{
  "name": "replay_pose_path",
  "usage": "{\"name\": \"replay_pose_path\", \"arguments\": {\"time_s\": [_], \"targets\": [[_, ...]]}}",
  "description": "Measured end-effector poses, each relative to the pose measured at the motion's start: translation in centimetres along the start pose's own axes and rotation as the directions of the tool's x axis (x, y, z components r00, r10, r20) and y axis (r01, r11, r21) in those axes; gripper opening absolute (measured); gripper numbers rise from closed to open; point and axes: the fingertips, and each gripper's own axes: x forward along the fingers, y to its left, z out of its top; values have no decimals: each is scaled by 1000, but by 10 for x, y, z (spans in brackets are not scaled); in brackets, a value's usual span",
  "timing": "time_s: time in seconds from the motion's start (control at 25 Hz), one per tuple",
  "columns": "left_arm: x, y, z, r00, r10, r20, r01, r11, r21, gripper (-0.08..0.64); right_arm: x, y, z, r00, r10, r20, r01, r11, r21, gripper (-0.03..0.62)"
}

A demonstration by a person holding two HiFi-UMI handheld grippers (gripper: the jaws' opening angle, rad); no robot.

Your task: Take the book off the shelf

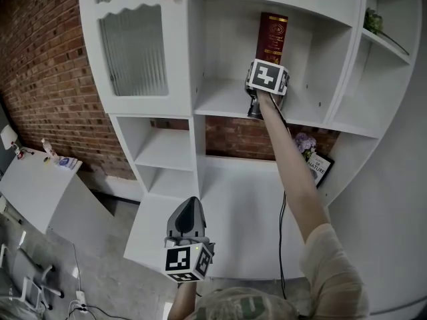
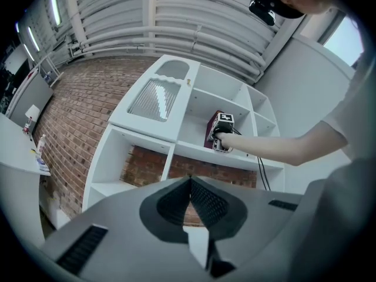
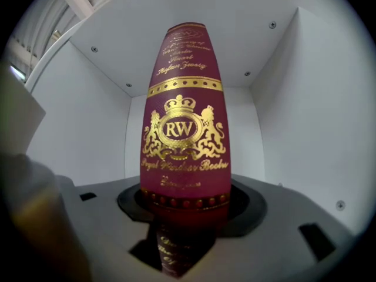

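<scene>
We find the right gripper point(image 3: 187, 213) with its jaws pinching the lower spine of the crimson, gold-crested book point(image 3: 183, 128), which stands upright between them in the white shelf point(image 1: 220, 99) compartment. The left gripper point(image 2: 190, 184) jaws are pressed together, with nothing between them.

Book point(image 1: 272, 35) alone in compartment point(image 1: 220, 99); free room both sides, top panel point(image 3: 176, 4) close above.
</scene>
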Motion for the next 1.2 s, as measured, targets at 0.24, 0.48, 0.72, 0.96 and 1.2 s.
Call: {"name": "replay_pose_path", "arguments": {"time_s": [0.24, 0.48, 0.72, 0.96, 1.2], "targets": [[3, -1, -2, 1000, -16, -7, 16, 1000, -5, 12, 4, 3, -1, 1000, 16, -1, -16, 1000, -5, 249], [4, -5, 1, 999, -32, -4, 32, 999, -1, 12, -3, -4, -1, 999, -41, -14, 41, 999, -13, 244], [2, -4, 10, 999, -40, 15, 39, 999, 5, 12, -5, 1, -1, 999, -27, -18, 26, 999, -35, 241], [1, -12, 25, 997, -67, 39, 65, 997, 36, 12, -20, 13, 3, 999, 32, -9, -32, 998, -58, 241], [0, -22, 32, 994, -94, 47, 90, 994, 69, 12, -49, 8, -7, 998, 53, -41, -56, 995, -83, 241]]}}
